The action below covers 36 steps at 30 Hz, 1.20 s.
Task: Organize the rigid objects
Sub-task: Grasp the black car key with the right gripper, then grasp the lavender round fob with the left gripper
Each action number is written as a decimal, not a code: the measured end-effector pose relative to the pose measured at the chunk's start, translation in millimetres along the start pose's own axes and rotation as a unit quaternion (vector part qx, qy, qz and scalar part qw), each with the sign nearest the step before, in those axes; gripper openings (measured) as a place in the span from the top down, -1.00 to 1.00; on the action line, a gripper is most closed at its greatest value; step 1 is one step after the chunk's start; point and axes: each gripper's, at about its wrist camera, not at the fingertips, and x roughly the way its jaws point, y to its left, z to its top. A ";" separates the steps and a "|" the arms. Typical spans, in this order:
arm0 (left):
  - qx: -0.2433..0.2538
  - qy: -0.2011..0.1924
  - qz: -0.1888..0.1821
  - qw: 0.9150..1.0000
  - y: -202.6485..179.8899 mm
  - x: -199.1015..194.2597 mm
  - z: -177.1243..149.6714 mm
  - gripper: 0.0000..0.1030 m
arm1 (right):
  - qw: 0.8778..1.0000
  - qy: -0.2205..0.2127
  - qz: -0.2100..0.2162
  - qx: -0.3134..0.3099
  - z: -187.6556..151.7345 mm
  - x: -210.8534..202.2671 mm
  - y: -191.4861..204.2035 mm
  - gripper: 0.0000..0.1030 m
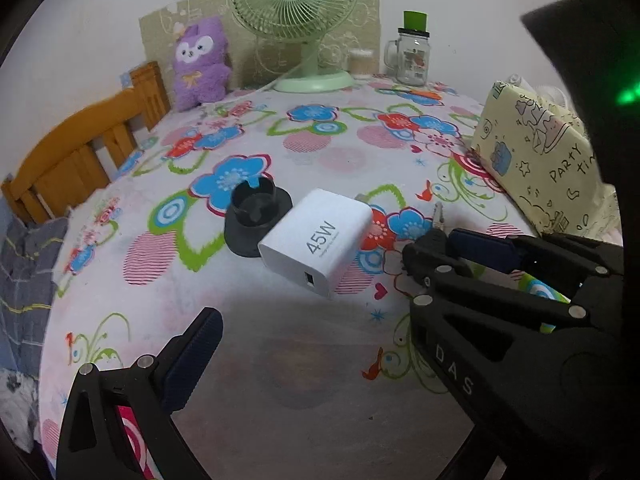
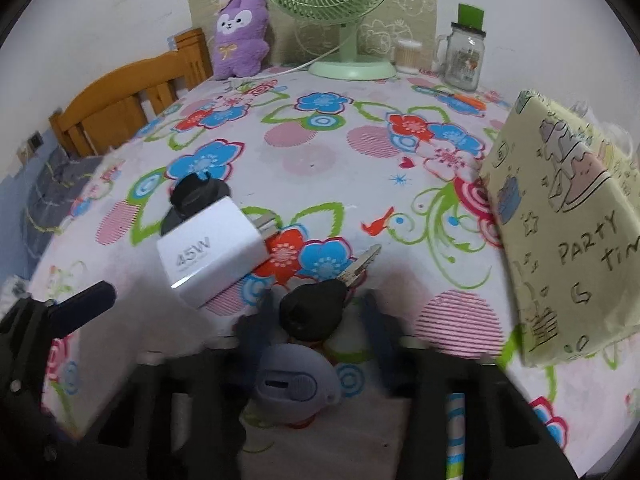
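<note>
One charger (image 1: 316,242), one key (image 2: 320,304) (black-headed), one black stand (image 1: 256,220)

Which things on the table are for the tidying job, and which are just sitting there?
For the job: white charger, black stand, key, grey fob.
Just lying about: green fan, purple plush toy, glass jar.

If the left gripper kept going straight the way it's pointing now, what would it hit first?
Most likely the white 45W charger block, which lies on the flowered tablecloth ahead of the open left gripper. Depth is hard to judge in this fisheye view; it might meet the cloth just short of the charger.
</note>
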 end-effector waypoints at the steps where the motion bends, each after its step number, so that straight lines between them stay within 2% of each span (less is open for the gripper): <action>1: 0.001 0.001 -0.001 1.000 -1.4 0.0 0.4 -1.00 | 1.000 0.000 0.005 -0.002 -0.1 -0.2 -1.4 0.33; 18: 0.021 0.003 -0.029 0.999 -40.9 -10.2 -0.9 -1.00 | 1.000 -0.017 -0.006 0.023 -19.1 -24.6 -39.0 0.32; 26: 0.030 0.013 -0.046 0.998 -54.7 -5.1 -5.7 -0.99 | 1.000 -0.011 -0.006 0.025 -29.0 -28.5 -46.6 0.32; 29: 0.032 0.014 -0.054 0.998 -57.7 -2.6 -6.3 -0.90 | 1.000 -0.010 -0.007 0.027 -30.8 -29.2 -47.8 0.32; 31: 0.031 0.017 -0.062 0.997 -58.8 0.1 -5.7 -0.72 | 1.000 -0.009 -0.005 0.029 -31.4 -29.7 -47.7 0.32; 36: 0.028 0.010 -0.076 0.997 -59.3 -0.5 -4.0 -0.41 | 0.999 -0.009 -0.004 0.036 -29.3 -29.2 -49.4 0.32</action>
